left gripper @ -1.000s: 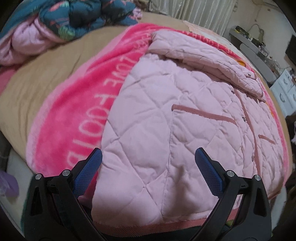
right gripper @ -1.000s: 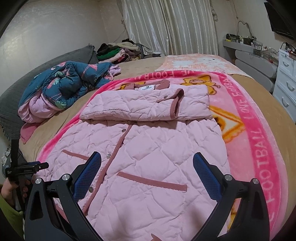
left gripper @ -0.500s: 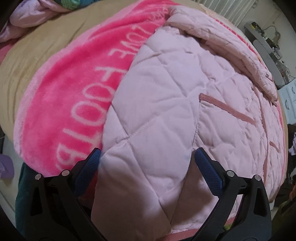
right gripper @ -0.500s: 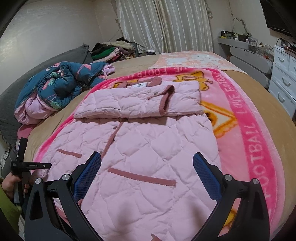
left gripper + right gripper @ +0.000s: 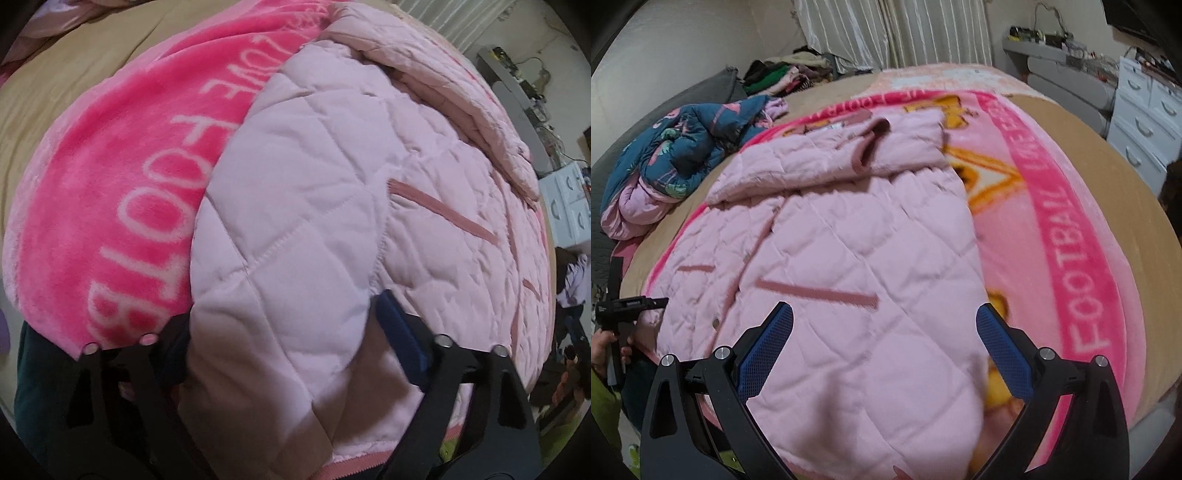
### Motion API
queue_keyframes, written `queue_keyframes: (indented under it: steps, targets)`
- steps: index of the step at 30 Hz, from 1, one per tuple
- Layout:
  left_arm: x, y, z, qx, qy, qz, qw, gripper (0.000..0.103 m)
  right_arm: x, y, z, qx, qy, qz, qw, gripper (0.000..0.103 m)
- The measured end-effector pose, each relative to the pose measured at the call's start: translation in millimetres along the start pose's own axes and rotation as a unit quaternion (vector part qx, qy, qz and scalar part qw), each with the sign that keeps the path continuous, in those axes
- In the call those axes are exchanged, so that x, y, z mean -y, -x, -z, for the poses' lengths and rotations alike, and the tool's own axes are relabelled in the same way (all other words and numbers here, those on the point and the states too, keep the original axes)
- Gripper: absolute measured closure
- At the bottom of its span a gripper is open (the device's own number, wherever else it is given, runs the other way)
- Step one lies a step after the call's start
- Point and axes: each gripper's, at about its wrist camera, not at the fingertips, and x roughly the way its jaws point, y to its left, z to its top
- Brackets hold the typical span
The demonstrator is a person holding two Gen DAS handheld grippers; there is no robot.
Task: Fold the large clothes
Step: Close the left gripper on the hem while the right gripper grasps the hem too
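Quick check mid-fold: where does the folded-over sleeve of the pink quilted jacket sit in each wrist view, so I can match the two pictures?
Left wrist: the folded sleeve runs along the upper right, above the jacket body.
Right wrist: the folded sleeve lies across the upper middle, its darker cuff pointing right.
Shared landmark: the pink blanket with white lettering, left of the jacket in the left view, right of it in the right view.

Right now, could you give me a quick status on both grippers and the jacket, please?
Left gripper has just been closing around the jacket hem corner, grip unconfirmed. Right gripper open above the hem. Sleeves already folded in; nothing in the way.
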Motion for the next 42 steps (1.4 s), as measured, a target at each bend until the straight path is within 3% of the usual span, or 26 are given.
queue_keyframes:
  steps: [6,11,20,25,29,30,33,35,37,42]
  targets:
    - [7,8,7,0.012,-0.028,0.026,0.9992,0.055,18,-4,20,-0.041,-0.008,0.014,0.999,0.004]
    - [14,12,11,0.021,-0.041,0.035,0.9983,0.060,27,-13,36,-0.078,-0.019,0.006,0.997,0.004]
    - [20,20,21,0.028,-0.062,0.036,0.9971,0.060,39,-22,82,-0.146,-0.053,-0.044,0.987,0.004]
    - [20,25,31,0.018,-0.079,0.011,0.9966,0.060,33,-16,101,-0.137,-0.055,-0.072,0.986,0.004]
    - [24,24,41,-0.003,-0.100,-0.007,0.9950,0.047,23,-14,111,-0.130,-0.054,-0.092,0.986,0.007]
    - [24,24,42,-0.005,-0.101,-0.009,0.9948,0.045,21,-13,112,-0.125,-0.053,-0.092,0.986,0.010]
    - [22,22,43,-0.018,-0.097,-0.009,0.9951,0.038,21,-10,111,-0.110,-0.064,-0.113,0.985,0.032]
    - [19,18,42,-0.029,-0.086,-0.006,0.9958,0.036,22,-7,108,-0.103,-0.067,-0.133,0.983,0.053]
    - [17,15,40,-0.037,-0.077,-0.004,0.9963,0.034,21,-2,103,-0.092,-0.067,-0.149,0.982,0.064]
    - [12,6,35,-0.059,-0.062,0.004,0.9963,0.032,13,20,74,-0.037,-0.045,-0.187,0.981,0.075]
